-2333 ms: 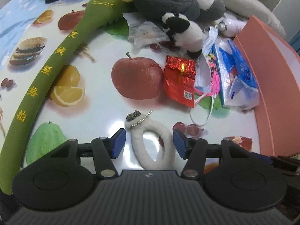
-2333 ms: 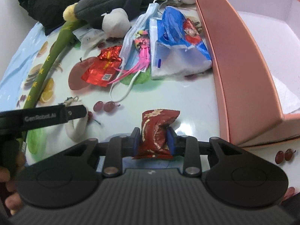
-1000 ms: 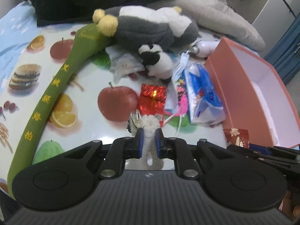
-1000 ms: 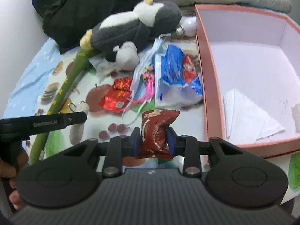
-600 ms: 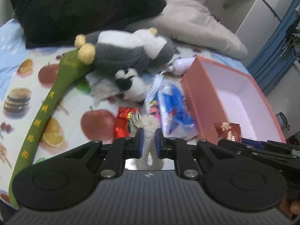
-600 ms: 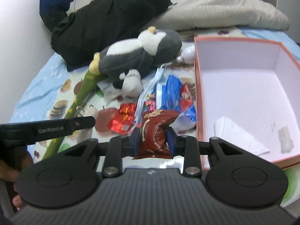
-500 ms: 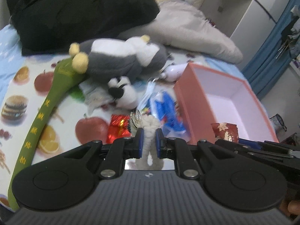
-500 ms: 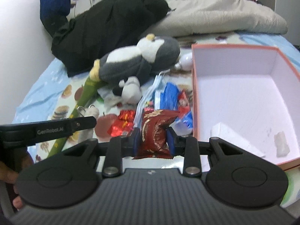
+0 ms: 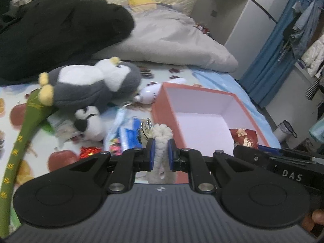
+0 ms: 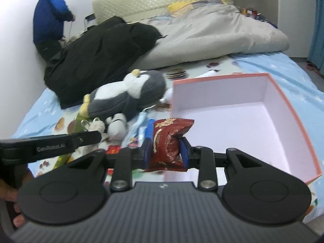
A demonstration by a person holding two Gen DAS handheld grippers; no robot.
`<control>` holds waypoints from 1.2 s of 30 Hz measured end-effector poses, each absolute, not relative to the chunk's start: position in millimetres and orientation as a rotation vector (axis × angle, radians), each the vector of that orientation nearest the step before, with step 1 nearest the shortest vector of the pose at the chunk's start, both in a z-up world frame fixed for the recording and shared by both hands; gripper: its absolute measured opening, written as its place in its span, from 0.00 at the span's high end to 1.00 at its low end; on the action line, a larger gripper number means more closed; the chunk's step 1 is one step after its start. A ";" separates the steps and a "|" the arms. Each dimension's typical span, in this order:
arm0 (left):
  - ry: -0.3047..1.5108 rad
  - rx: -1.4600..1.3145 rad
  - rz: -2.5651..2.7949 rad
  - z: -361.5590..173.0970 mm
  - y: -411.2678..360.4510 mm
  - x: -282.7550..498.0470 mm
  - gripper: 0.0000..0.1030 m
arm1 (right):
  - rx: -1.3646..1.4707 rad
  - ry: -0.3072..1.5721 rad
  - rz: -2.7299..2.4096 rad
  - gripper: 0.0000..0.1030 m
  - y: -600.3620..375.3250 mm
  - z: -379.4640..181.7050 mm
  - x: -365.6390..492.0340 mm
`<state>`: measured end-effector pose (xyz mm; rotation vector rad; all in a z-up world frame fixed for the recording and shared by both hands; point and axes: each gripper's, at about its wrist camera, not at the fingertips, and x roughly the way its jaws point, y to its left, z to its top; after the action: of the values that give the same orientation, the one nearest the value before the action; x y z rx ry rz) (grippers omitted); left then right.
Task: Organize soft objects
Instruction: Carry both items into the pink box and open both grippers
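The left gripper [image 9: 161, 154] is clenched on a white fluffy loop [image 9: 161, 139] with a small metal ornament at its top, and the loop hangs lifted above the bed, in front of the near corner of the pink box [image 9: 162, 105]. The right gripper [image 10: 165, 151] is clenched on one dark red snack packet [image 10: 169, 143], also lifted, just at the left wall of the same box [image 10: 291, 117].

Only the right wrist view shows a person in a blue jacket [image 10: 51, 18] standing far at the wall, and the whole open floor of the box. Only the left wrist view shows the blue curtain [image 9: 271, 48], the white bottle [image 9: 150, 95] touching the far corner of the box, and the long green plush stick [image 9: 22, 137] along the left edge.

The box is open on top, and the floor that I can see looks bare; its near part is hidden behind the grippers, so I cannot be sure. Left of the box the printed cloth is crowded.

I count one big grey and white penguin plush [image 9: 89, 85], one small black and white plush [image 9: 89, 121], one blue packet [image 9: 129, 135], one shiny red packet [image 9: 89, 150], one black coat [image 9: 60, 28] and one grey quilt [image 9: 174, 38].
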<state>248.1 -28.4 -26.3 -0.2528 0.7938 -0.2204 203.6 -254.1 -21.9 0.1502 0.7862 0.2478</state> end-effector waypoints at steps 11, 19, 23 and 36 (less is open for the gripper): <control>0.879 -0.211 -0.321 -58.1 -115.0 291.3 0.84 | 0.191 0.859 0.131 0.67 -325.1 -56.0 230.1; 1.013 -0.160 -0.378 -108.0 -170.5 332.4 0.84 | 0.217 0.976 0.080 0.67 -362.4 -104.1 260.2; 1.063 -0.147 -0.391 -131.3 -189.2 349.6 0.84 | 0.231 1.027 0.063 0.67 -375.9 -128.6 275.5; 1.105 -0.115 -0.381 -151.3 -203.3 367.4 0.74 | 0.245 1.063 0.079 0.64 -381.2 -150.2 291.9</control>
<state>367.4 -203.3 -151.3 -0.1150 1.1051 -0.3810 291.9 -381.2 -150.2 0.2450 1.0627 0.0788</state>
